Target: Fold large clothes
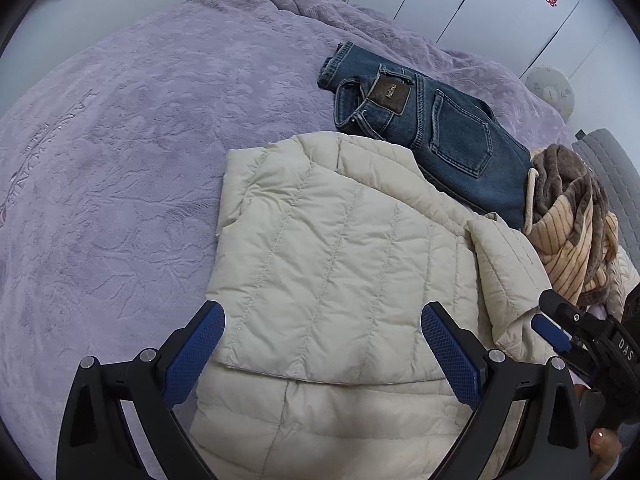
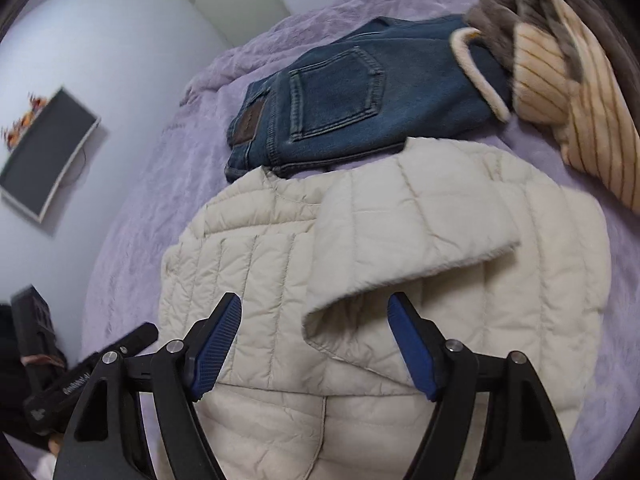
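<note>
A cream quilted puffer jacket (image 1: 328, 256) lies partly folded on the purple bedspread (image 1: 120, 160). My left gripper (image 1: 322, 344) is open just above the jacket's near part, its blue pads on either side of a folded flap. In the right wrist view the jacket (image 2: 400, 240) has a sleeve folded across its body. My right gripper (image 2: 314, 344) is open above the sleeve's cuff end, holding nothing. The right gripper's blue fingertip also shows in the left wrist view (image 1: 552, 332), at the jacket's right edge.
Folded blue jeans (image 1: 432, 136) lie beyond the jacket, also in the right wrist view (image 2: 352, 100). A brown and tan striped fleece garment (image 1: 572, 216) is heaped at the right. White wardrobe doors (image 1: 480, 0) stand behind the bed. A wall screen (image 2: 48, 156) hangs at the left.
</note>
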### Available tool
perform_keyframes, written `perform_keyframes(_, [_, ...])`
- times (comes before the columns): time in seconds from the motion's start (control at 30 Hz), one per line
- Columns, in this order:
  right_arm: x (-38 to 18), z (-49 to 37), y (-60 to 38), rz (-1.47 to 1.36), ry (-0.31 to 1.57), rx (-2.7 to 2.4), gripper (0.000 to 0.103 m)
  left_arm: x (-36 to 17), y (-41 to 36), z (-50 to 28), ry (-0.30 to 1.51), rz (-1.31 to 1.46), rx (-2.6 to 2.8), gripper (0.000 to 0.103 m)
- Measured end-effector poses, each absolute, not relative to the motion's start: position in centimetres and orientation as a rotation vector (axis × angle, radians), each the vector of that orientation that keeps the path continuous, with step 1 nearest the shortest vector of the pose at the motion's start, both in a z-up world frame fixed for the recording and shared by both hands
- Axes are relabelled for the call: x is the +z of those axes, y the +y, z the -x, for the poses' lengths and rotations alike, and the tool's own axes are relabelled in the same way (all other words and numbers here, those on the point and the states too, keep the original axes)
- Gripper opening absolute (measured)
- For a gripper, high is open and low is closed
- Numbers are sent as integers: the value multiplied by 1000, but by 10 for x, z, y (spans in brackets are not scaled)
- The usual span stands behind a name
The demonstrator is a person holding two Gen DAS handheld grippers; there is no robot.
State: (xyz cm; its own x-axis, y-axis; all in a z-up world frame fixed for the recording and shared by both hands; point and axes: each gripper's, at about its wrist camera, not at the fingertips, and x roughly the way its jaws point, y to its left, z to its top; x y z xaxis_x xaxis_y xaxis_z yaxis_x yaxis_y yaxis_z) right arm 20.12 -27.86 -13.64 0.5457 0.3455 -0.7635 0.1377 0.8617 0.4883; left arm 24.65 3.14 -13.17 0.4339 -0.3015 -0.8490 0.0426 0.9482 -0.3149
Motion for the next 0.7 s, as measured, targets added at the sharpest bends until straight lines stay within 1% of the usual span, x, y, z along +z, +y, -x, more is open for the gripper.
perform_keyframes(0.03, [-140, -199, -288, -602, 992, 109, 71, -133, 30, -247, 1109, 272, -227, 99])
perform_keyframes(0.07, [-144, -199, -296, -648, 986, 84, 62, -133, 29, -247, 1114, 283, -234, 99])
perform_keyframes(0.1, [-147, -203, -302, -675, 989, 61, 37, -134, 28, -248, 1119, 295, -241, 99])
perform_keyframes(0.13, [-150, -208, -306, -701, 990, 51, 22, -135, 29, -249, 1126, 310, -247, 99])
perform_keyframes(0.2, [-152, -217, -307, -709, 966, 34, 12, -138, 34, -252, 1149, 367, -256, 99])
perform_keyframes(0.3, [-141, -230, -285, -551, 916, 72, 12, -139, 49, -258, 1162, 487, -270, 99])
perform_keyframes(0.43, [-134, -238, -236, -351, 925, 221, 12, -137, 63, -269, 1152, 573, -316, 99])
perform_keyframes(0.6, [-151, -236, -186, -206, 1022, 399, 12, -141, 59, -286, 1165, 650, -431, 99])
perform_keyframes(0.7, [-162, -231, -172, -126, 1086, 412, 13, -149, 46, -295, 1198, 676, -505, 99])
